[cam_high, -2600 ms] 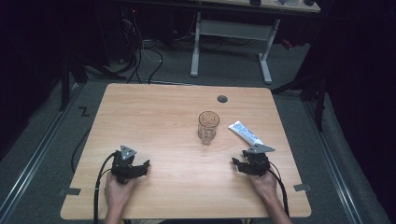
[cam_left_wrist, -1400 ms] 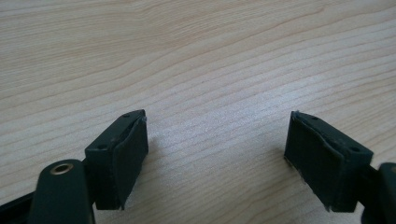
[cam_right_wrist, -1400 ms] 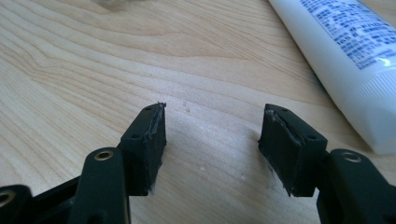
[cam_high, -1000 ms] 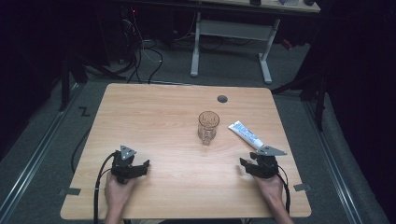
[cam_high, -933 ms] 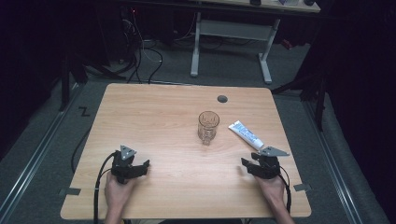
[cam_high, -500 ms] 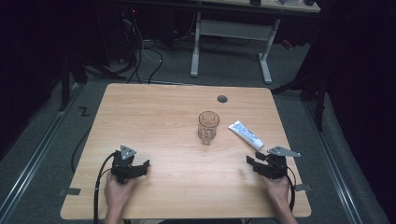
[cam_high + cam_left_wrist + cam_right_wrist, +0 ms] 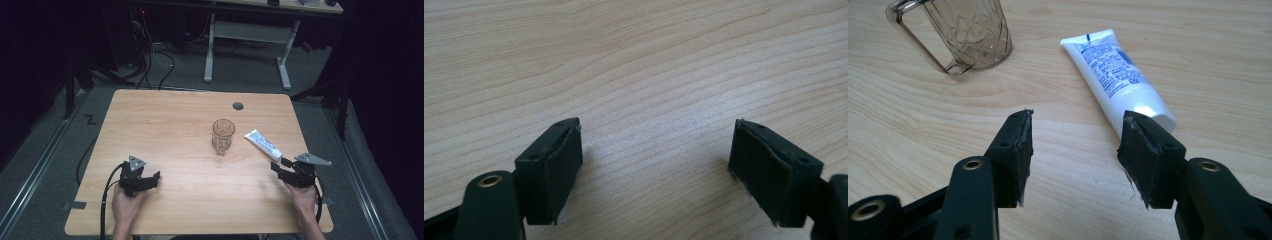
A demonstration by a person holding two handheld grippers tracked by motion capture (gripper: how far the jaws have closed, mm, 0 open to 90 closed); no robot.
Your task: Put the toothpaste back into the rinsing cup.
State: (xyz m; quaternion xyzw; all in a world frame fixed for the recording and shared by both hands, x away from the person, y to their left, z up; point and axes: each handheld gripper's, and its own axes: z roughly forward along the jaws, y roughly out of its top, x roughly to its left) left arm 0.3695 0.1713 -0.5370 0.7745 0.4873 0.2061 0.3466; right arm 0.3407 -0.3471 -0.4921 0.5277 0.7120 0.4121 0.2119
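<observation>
The toothpaste tube (image 7: 1115, 70) lies flat on the table (image 7: 165, 125), just ahead of the right gripper (image 7: 1075, 150) and a bit off toward its right jaw, cap end nearest that jaw and the crimped tail pointing away. In the high view the tube (image 7: 263, 144) sits diagonally, close in front of that gripper (image 7: 284, 169), and the jaws are spread with nothing but bare wood between them; they've just been opening again a little after a short closing. My worry is the lineup: the gap isn't centred on the tube, so if the gripper goes straight ahead, the right jaw looks likely to hit the cap and shove the tube along or spin it instead of straddling it. The tube is smooth and rounded near the cap, so a pinch there could squirt it out sideways, and a hard squeeze on the soft body might dent it or push paste toward the cap. Further ahead and toward the left jaw stands a clear glass mug (image 7: 965, 35), handle turned this way; in the high view the mug (image 7: 223, 136) is near the tube but apart from it, so a tube that gets pushed could slide into it and knock it. The left gripper (image 7: 656, 165) is well off to the side, jaws spread wide over bare table, so no trouble there as far as I can tell.
</observation>
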